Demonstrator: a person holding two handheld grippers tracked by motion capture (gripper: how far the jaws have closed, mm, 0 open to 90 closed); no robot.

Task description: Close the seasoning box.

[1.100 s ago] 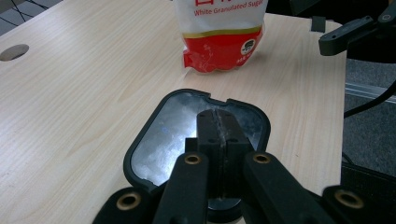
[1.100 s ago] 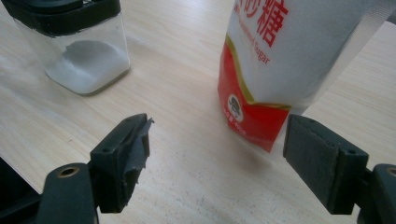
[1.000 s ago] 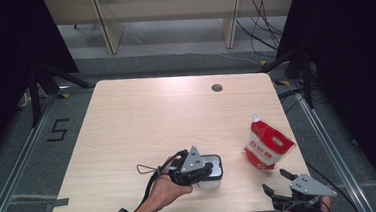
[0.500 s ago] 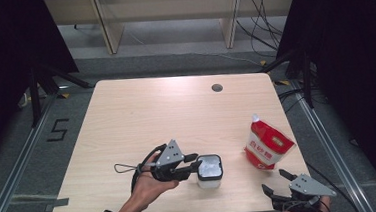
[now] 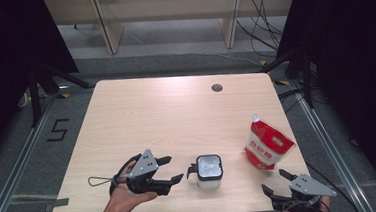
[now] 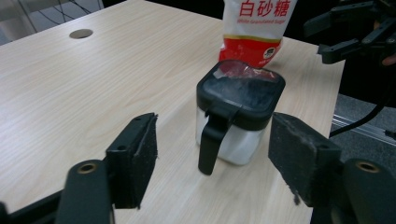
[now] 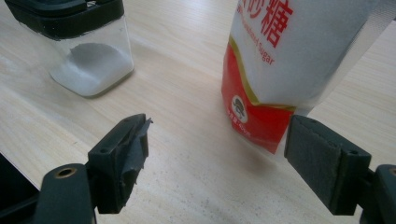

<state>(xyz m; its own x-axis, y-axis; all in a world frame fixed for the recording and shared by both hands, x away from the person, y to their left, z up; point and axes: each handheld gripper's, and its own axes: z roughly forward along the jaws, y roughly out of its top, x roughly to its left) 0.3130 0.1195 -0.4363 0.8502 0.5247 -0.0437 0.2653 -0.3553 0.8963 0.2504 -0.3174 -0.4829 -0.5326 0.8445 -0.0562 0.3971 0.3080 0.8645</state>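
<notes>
A clear jar (image 5: 209, 170) with a black lid and handle, part full of white powder, stands near the table's front edge. My left gripper (image 5: 174, 168) lies just left of it, open. Its jaws have just been opening and nothing is between them. In the left gripper view the jar (image 6: 240, 112) stands a little beyond the open left gripper (image 6: 215, 163), handle toward me. A red and white sugar bag (image 5: 266, 145) stands upright to the right. My right gripper (image 5: 274, 180) is open near the front right corner. In the right gripper view the bag (image 7: 280, 60) and the jar (image 7: 88, 51) stand beyond the right gripper (image 7: 219, 158).
The wooden table (image 5: 152, 118) has a round cable hole (image 5: 217, 88) at the back right. Dark curtains flank the table, with floor rails on both sides and shelving legs behind. The other hand's gripper (image 6: 334, 35) shows beyond the bag (image 6: 257, 23).
My left gripper has let go of the jar, opened, and drawn back to the left. The jar stays where it stood. The right gripper and the bag have not moved.
</notes>
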